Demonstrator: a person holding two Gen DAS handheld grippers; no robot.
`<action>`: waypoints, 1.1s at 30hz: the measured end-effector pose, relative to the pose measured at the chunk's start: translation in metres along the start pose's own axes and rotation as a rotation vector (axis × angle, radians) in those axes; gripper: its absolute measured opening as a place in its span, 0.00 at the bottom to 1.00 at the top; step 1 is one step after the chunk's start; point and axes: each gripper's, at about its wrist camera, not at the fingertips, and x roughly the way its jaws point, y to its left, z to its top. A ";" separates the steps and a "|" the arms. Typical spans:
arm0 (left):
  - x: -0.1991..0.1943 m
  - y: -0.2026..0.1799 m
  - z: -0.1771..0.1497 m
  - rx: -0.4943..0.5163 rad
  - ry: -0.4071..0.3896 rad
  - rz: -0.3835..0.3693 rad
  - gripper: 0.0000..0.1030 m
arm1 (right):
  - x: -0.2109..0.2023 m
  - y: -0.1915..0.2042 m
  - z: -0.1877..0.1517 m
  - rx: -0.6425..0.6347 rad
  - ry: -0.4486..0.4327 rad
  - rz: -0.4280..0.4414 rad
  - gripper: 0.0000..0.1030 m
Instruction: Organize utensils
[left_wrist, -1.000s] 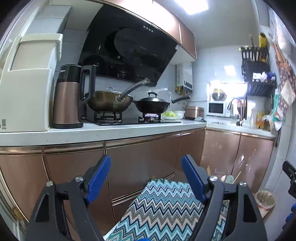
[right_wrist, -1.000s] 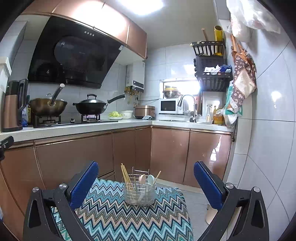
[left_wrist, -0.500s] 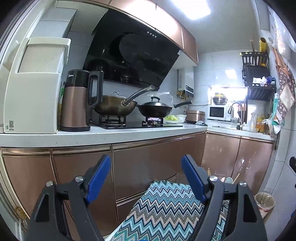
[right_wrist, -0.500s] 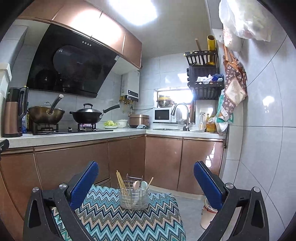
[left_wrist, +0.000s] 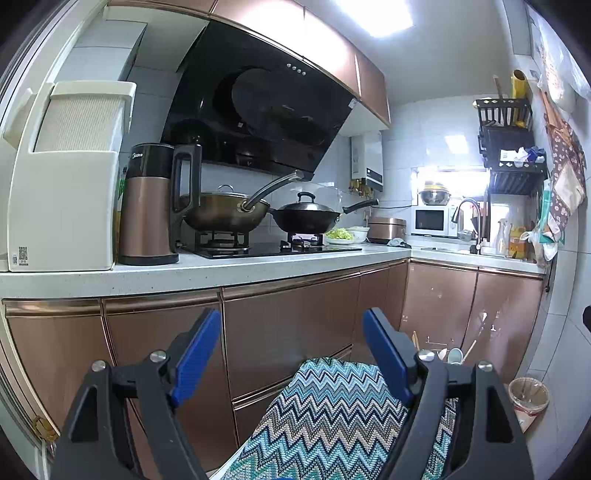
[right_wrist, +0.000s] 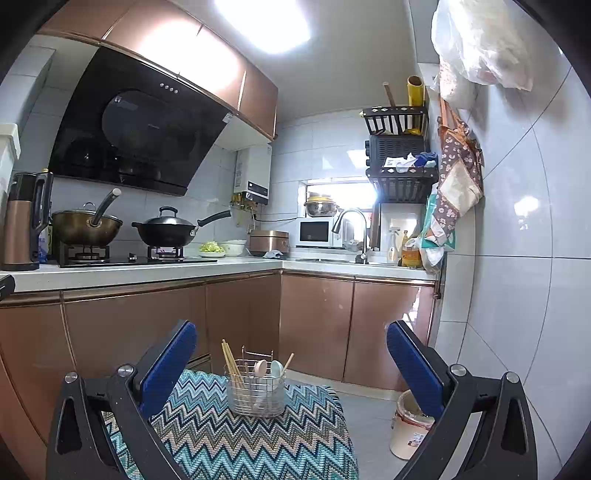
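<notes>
A zigzag cloth (right_wrist: 236, 439) lies below and ahead of both grippers. On it, ahead of the right gripper (right_wrist: 291, 354) and between its fingers, stands a wire caddy (right_wrist: 255, 391) holding chopsticks (right_wrist: 229, 362) and two pale spoons (right_wrist: 269, 368). In the left view the caddy is mostly hidden behind the right finger (left_wrist: 388, 354); only utensil tips show. The left gripper (left_wrist: 291, 343) is level, facing the cabinets (left_wrist: 291, 325). Both grippers gape wide, holding nothing.

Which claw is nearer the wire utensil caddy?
Right, as far as these views show. The right claw faces the caddy head-on; the left claw sits left of it, caddy behind its right finger.
</notes>
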 end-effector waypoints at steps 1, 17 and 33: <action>0.000 -0.002 0.000 0.006 -0.001 -0.002 0.76 | 0.000 -0.001 0.000 0.001 -0.001 -0.003 1.00; -0.003 -0.009 -0.002 0.035 -0.012 -0.014 0.76 | 0.001 -0.006 -0.001 0.006 0.008 -0.014 1.00; -0.009 -0.004 -0.003 0.039 -0.036 -0.005 0.76 | -0.003 -0.003 -0.004 -0.001 0.005 -0.009 1.00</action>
